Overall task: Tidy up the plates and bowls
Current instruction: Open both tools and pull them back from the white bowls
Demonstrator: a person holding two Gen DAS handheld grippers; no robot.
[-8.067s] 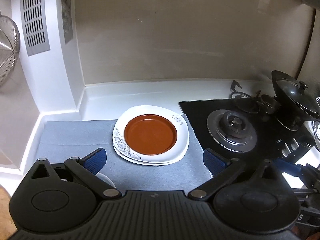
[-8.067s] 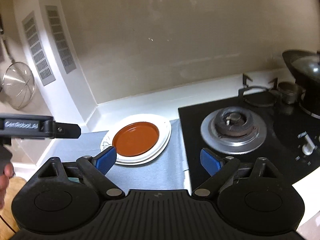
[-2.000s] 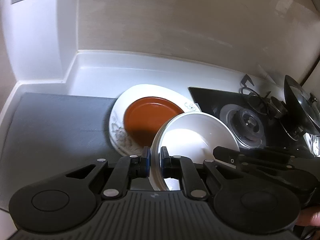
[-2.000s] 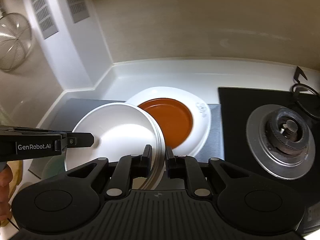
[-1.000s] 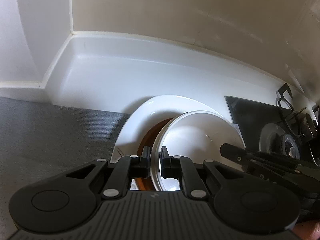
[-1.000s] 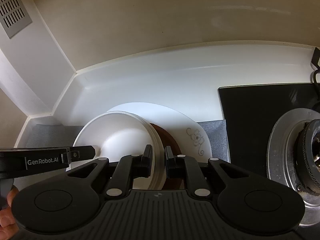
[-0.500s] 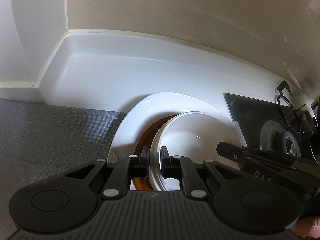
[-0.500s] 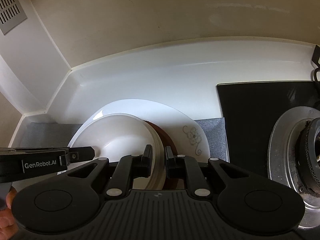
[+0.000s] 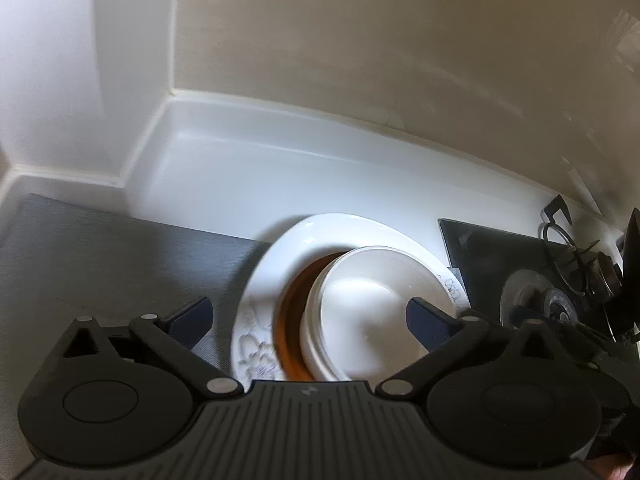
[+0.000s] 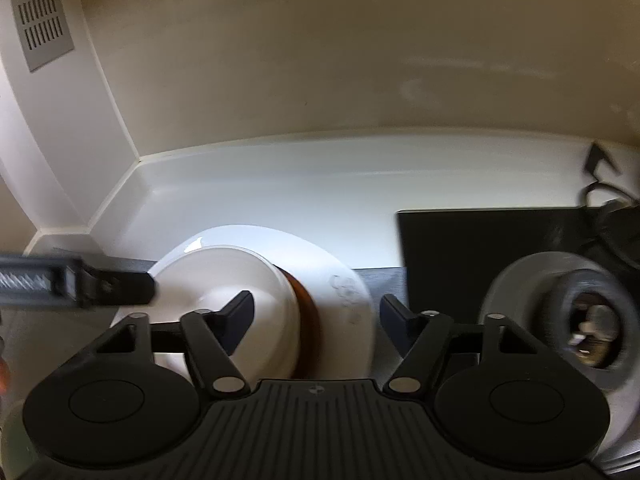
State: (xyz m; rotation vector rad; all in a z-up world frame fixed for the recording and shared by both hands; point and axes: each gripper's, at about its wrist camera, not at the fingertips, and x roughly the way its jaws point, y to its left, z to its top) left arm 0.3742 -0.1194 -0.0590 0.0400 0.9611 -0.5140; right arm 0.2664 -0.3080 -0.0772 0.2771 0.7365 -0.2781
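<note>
Both claws have let go of the white bowl. From my left wrist view, the left claw [image 9: 308,314] stands spread as wide as it goes, its jaws having just been opening; the white bowl [image 9: 372,304] lies in the gap, but neither blue pad presses on it. The bowl sits inside the brown plate [image 9: 294,304], of which I see only a crescent along the bowl's left side. That plate in turn rests on the white flowered plate [image 9: 260,344], and the stack lies at the right end of the grey mat [image 9: 100,272], near the back edge of the white surface [image 9: 280,176]. Just right of the stack is the black stove [image 9: 500,256], its burner partly hidden behind my right claw's body.

From my right wrist view, the right claw [image 10: 316,314] is also parted, its jaws having just been opening, and holds nothing; its left pad hangs over the bowl [image 10: 224,276], its right pad over the mat strip beside the stove [image 10: 480,240]. The brown plate [image 10: 308,300] shows as a sliver right of the bowl, the flowered plate [image 10: 344,284] beyond it. The left claw's arm [image 10: 76,280] reaches in from the left, blurred.
</note>
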